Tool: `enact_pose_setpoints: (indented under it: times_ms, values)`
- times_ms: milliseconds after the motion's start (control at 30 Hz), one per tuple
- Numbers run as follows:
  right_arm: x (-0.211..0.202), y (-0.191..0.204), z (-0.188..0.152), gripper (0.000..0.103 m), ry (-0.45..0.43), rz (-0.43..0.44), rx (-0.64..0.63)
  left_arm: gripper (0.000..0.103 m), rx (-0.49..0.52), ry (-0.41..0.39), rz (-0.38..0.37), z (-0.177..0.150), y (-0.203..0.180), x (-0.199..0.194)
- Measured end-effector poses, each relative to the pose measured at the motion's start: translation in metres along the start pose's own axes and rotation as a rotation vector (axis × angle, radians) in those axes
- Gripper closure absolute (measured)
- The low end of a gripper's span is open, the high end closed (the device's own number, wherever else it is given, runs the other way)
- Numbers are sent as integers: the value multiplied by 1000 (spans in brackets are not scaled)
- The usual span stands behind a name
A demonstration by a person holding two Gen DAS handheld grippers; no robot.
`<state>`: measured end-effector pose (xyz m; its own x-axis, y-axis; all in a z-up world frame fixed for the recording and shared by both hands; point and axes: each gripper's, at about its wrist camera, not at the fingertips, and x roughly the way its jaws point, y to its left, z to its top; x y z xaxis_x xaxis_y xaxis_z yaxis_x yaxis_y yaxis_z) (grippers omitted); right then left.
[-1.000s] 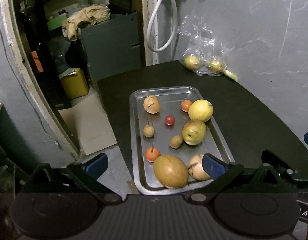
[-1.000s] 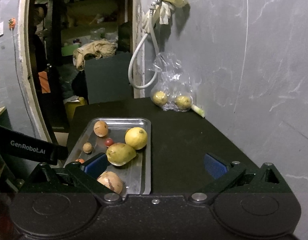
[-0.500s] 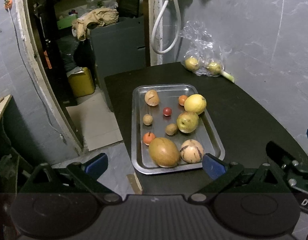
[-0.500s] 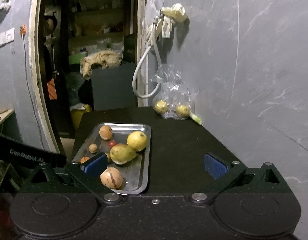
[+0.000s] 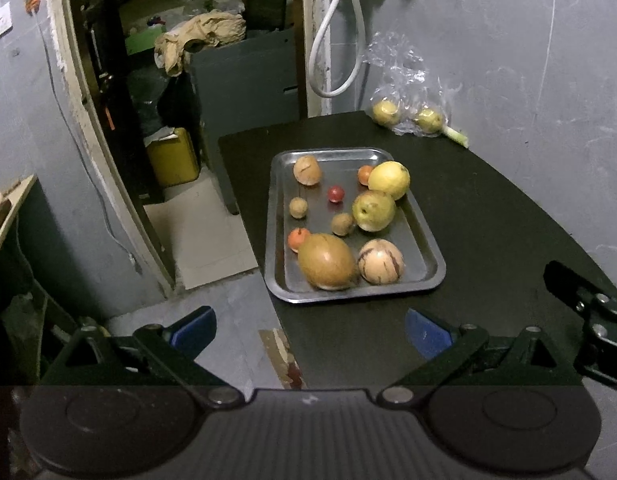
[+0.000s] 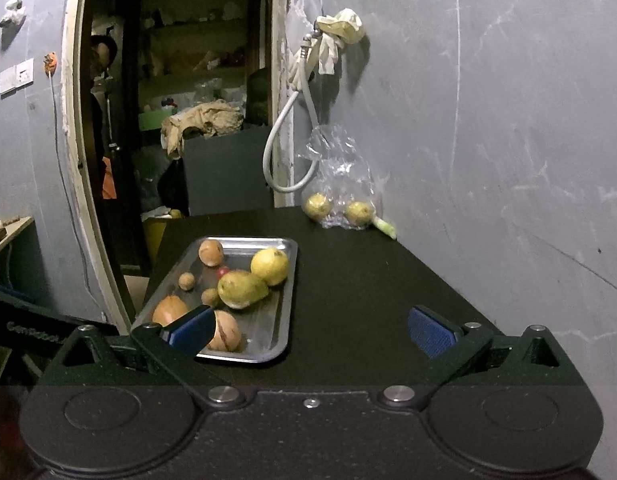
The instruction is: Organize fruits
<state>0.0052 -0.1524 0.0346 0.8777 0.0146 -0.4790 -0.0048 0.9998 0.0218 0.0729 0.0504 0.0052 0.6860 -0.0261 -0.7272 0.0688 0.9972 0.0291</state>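
A steel tray (image 5: 422,240) (image 6: 286,304) lies on a black table (image 5: 488,220) and holds several fruits: a yellow lemon (image 5: 388,180) (image 6: 269,266), a green pear (image 5: 373,211) (image 6: 242,289), a brown mango (image 5: 326,262), a striped melon (image 5: 380,261) (image 6: 227,336), a red cherry tomato (image 5: 336,193) and small brown and orange ones. My left gripper (image 5: 308,330) is open, held back from the tray's near edge. Over the table's near end, right of the tray, my right gripper (image 6: 308,330) hangs open too. Both are empty.
A clear plastic bag (image 5: 404,80) (image 6: 340,168) with two yellow fruits leans on the grey wall at the table's far end. A white hose (image 5: 332,60) hangs beside it. Left of the table are a doorway, a yellow canister (image 5: 174,156) and a dark cabinet (image 5: 248,76).
Both grippers have pulled back and risen, so the tray looks smaller and farther away. The fruits have not moved. Both stay open.
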Motion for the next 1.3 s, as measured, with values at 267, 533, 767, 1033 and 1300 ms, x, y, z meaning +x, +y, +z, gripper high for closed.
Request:
enact_pose_setpoints:
  times_ms: [267, 533, 767, 1033, 1300]
  values:
    - [-7, -6, -4, 1, 1, 4, -1, 1, -18, -6, 7, -18, -5, -8]
    - [-15, -9, -15, 1, 30, 25, 2, 1, -34, -11, 39, -28, -4, -21]
    - [-18, -11, -18, 1, 67, 20, -7, 1, -8, 15, 24, -35, -8, -19]
    - [-19, -3, -30, 1, 121, -13, -6, 1, 38, 44, -11, -51, -7, -15]
    - [-25, 14, -42, 1, 165, -35, 12, 1, 67, 60, -33, -62, 9, -18]
